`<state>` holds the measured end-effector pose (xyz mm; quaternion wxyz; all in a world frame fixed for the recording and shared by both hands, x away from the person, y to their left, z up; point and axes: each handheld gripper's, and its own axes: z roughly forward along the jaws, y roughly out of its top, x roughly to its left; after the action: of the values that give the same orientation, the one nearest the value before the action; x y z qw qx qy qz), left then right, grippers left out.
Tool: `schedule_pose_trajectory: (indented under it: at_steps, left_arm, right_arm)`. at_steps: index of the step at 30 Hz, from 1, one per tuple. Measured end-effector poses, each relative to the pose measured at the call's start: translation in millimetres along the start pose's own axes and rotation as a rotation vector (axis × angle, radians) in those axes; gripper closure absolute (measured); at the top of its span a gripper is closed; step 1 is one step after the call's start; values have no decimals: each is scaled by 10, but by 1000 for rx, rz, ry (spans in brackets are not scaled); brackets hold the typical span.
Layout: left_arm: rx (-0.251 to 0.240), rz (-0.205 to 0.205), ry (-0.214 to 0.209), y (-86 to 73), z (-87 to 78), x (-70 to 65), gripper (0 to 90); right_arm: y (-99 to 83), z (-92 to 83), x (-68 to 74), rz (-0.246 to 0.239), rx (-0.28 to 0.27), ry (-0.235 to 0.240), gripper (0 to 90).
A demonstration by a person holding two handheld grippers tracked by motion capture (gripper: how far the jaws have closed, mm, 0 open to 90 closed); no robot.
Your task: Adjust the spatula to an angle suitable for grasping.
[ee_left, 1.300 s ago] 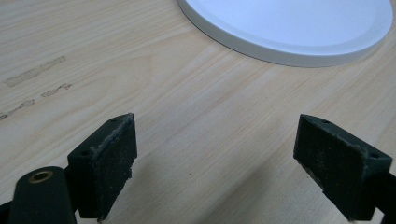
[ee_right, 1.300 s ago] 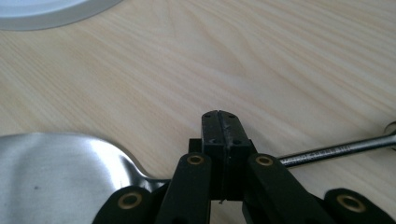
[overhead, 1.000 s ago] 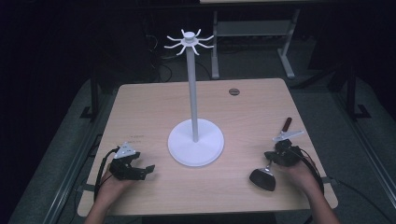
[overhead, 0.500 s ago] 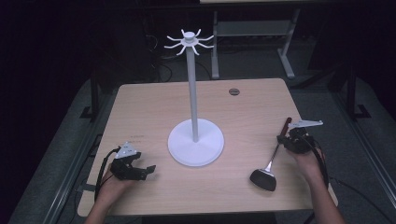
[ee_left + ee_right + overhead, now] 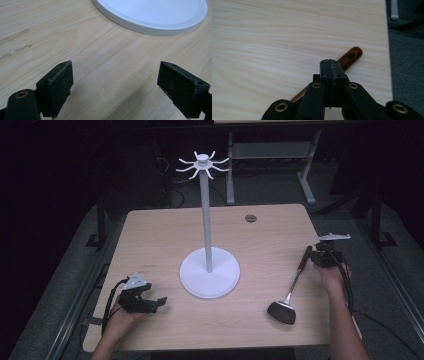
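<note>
We find no text, label, brand, number or sign that we can read. The faint grey smudges on the pale wooden tabletop (image 5: 17, 42), toward its left edge, form no letters we can make out, and the small dark round disc (image 5: 250, 218) near the far edge is too small to tell.

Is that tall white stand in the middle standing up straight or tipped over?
Upright: the white stand rises straight from its round base, which sits flat on the table.
</note>
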<state>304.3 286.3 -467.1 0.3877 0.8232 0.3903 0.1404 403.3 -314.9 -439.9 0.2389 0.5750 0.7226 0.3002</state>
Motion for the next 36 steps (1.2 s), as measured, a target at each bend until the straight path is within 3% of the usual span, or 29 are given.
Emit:
schedule_pose_trajectory:
  at_steps: [7, 20, 36]
  left_arm:
    - [6, 5, -2, -12, -7, -2, 129]
    - [4, 1, -1, -19, -5, -10, 129]
    - [3, 2, -3, -19, -5, -7, 129]
  right_arm:
    - [-37, 154, -121, 15, 13, -12, 900]
    - [-88, 266, -181, 17, 46, -21, 900]
    - [-47, 323, -11, -36, 46, 27, 900]
